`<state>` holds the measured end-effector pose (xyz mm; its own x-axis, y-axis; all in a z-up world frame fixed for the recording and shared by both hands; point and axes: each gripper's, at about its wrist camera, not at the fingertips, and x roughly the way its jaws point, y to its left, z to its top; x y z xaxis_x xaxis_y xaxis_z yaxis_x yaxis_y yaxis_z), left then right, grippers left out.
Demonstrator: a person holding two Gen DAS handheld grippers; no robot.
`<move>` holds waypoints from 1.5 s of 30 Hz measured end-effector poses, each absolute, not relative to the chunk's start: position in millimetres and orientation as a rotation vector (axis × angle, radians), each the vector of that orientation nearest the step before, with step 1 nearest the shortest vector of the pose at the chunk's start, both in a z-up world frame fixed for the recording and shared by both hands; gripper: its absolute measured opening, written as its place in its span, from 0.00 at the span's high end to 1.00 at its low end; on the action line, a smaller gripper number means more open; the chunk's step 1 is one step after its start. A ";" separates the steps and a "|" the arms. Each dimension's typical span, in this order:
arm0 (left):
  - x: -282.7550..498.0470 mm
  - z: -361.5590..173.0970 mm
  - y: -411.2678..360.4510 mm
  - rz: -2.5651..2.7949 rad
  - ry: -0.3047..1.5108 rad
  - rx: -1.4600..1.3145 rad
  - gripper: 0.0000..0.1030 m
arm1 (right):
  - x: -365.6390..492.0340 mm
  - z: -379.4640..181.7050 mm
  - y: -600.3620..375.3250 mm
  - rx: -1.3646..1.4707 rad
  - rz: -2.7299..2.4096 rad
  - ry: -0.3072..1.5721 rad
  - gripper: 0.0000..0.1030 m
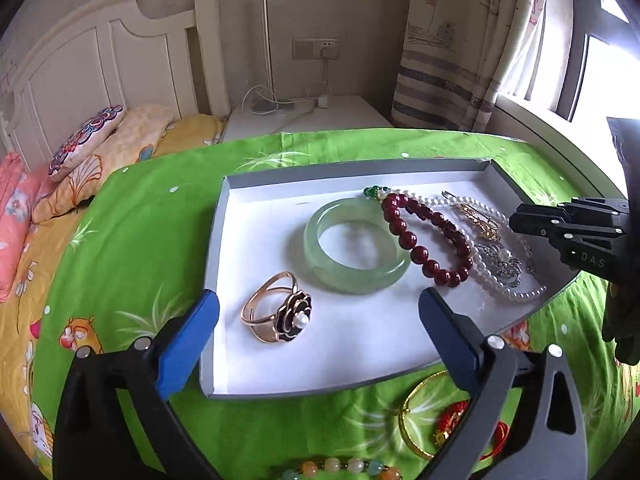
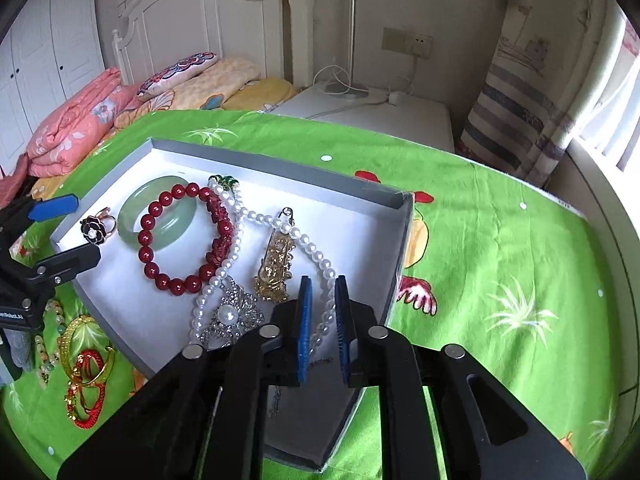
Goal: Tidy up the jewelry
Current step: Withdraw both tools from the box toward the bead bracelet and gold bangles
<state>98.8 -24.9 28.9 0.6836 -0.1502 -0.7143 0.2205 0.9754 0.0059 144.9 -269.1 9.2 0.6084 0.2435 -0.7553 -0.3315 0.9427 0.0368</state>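
1. Left gripper point(image 1: 320, 330) fingers spread wide, released, over the flower ring point(image 1: 280, 308) at lower centre of the tray point(image 1: 224, 216).
2. Right gripper point(image 2: 322, 328) fingers nearly clenched, straddling the pearl necklace point(image 2: 312, 250) strand; whether they pinch it, I cannot tell.

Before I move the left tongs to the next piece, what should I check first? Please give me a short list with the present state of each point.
1. Left tongs open and empty: ok.
2. Ring rests in the tray, touching neither finger: ok.
3. Tray has bare floor near the ring: ok.
4. Gold bangle lies outside the tray on the green cloth, with the red cord bracelet across it: not ok.
5. Right tongs nearly closed above the pearl necklace; gripping anything: cannot tell.
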 end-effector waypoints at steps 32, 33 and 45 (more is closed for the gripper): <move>-61.0 20.3 39.7 -0.159 0.812 0.005 0.03 | -21.5 23.2 -183.6 -0.198 0.597 0.697 0.42; -58.8 17.6 38.0 -0.175 0.830 0.008 0.03 | -22.5 23.3 -179.3 -0.207 0.602 0.695 0.42; -45.7 5.4 35.9 -0.240 0.915 -0.017 0.03 | -4.5 22.6 -145.9 -0.345 0.635 0.698 0.69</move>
